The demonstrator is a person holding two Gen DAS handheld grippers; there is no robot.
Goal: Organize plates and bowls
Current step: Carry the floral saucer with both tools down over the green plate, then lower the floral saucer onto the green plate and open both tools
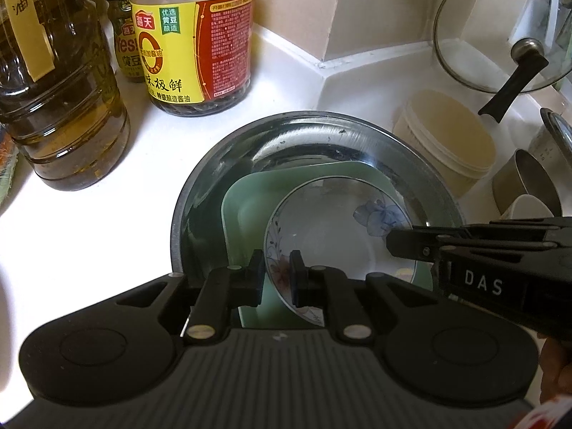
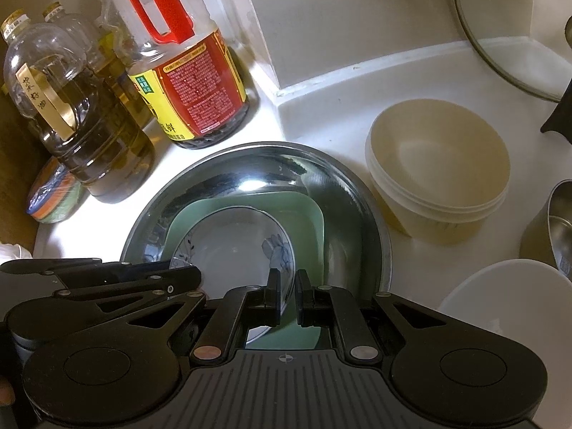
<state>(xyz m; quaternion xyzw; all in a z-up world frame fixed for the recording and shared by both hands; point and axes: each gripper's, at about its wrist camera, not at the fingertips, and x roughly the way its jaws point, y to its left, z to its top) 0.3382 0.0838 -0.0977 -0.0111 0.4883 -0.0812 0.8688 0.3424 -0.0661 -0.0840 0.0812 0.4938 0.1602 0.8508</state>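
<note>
White countertop fills both of my views, with a pale wall corner behind it. My landmark is the steel basin [image 1: 321, 136] sitting on that counter. Inside it lies a green square plate [image 1: 243, 207], and on top of that plate rests the floral bowl [image 1: 332, 228], white with blue flowers on its wall.

I have my left gripper [image 1: 277, 279] clamped on the bowl's near-left rim, one pad outside the wall and one inside. My right gripper [image 2: 287, 298] pinches the rim on the opposite, right-hand side, its fingers closed tight on the porcelain too.

Behind the basin to the left stands a soy sauce jug [image 2: 189, 71] with a red handle, and further left an oil bottle [image 2: 82, 121]. Just right of the basin sits a stack of cream bowls [image 2: 439, 186]. Beyond those, a glass lid [image 1: 500, 28] leans against the wall. Near the basin's right front edge I see a white bowl [image 2: 507, 300].
</note>
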